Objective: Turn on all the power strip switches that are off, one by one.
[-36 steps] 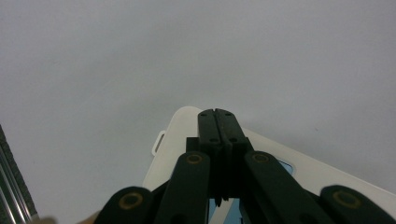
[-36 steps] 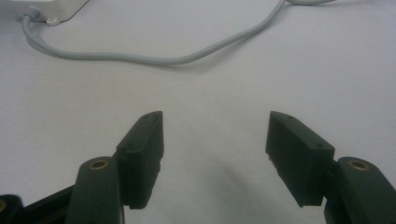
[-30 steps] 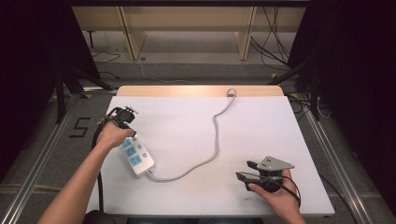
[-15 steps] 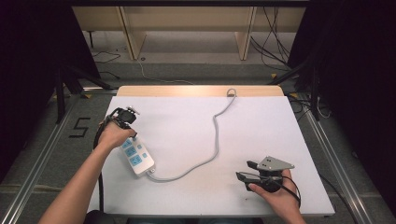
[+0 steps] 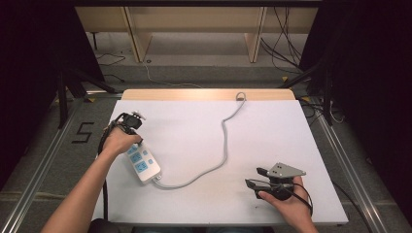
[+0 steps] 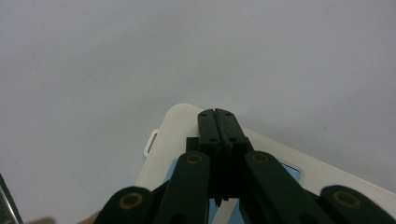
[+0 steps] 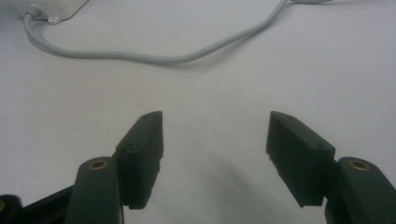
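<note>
Left gripper view: the left gripper (image 6: 219, 114), jaws pressed together on nothing, was held over the power strip (image 6: 180, 126); the right gripper (image 7: 215, 140) was spread wide, the grey cord (image 7: 154, 57) lying beyond its jaws.

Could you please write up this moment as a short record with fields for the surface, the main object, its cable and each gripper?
surface: white table top with a wooden strip along the far edge
main object: white power strip with blue sockets, lying flat near the left side
cable: grey cable curving from the strip's near end to the far edge
left gripper: jaws closed together, tips over the power strip; contact cannot be told
right gripper: jaws open, nothing between them, near the table's right front, apart from the cable
</note>
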The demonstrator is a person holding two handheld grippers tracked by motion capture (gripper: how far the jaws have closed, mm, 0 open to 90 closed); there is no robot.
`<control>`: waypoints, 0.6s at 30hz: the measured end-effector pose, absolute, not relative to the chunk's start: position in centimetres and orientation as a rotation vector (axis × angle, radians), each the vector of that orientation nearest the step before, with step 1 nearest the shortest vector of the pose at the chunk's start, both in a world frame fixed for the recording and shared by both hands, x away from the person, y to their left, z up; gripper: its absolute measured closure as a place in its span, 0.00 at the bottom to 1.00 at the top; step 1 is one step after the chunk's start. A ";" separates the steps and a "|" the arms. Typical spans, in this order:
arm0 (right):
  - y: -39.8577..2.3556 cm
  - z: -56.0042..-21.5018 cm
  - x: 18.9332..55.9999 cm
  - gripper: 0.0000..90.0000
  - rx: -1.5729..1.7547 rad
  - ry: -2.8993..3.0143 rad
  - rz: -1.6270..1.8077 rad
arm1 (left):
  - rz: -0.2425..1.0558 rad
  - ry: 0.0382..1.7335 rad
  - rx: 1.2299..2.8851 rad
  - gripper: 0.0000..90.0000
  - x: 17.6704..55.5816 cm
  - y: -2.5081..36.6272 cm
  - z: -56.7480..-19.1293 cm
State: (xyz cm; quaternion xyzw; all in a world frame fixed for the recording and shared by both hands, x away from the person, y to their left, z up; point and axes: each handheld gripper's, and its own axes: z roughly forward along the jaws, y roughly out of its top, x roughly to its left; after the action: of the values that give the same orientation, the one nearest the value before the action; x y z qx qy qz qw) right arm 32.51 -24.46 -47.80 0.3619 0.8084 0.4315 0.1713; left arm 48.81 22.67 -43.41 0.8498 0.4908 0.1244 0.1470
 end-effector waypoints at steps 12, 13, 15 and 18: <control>-24.4 -47.8 32.5 0.42 1.026 2.297 1.226 | 0.356 1.417 2.443 1.00 48.9 22.6 -43.4; -24.4 -47.8 32.5 0.42 1.026 2.297 1.226 | 0.355 1.418 2.443 1.00 48.9 22.6 -43.5; -24.4 -47.8 32.5 0.42 1.026 2.298 1.226 | 0.354 1.420 2.440 1.00 48.9 22.6 -43.5; -24.4 -47.8 32.5 0.42 1.024 2.299 1.226 | 0.352 1.420 2.447 1.00 48.9 22.6 -43.5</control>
State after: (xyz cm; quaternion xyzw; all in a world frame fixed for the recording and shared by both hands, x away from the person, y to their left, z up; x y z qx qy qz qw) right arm 32.47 -24.40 -47.78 0.3606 0.8092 0.4315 0.1704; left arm 48.89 22.59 -43.49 0.8493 0.4928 0.1221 0.1446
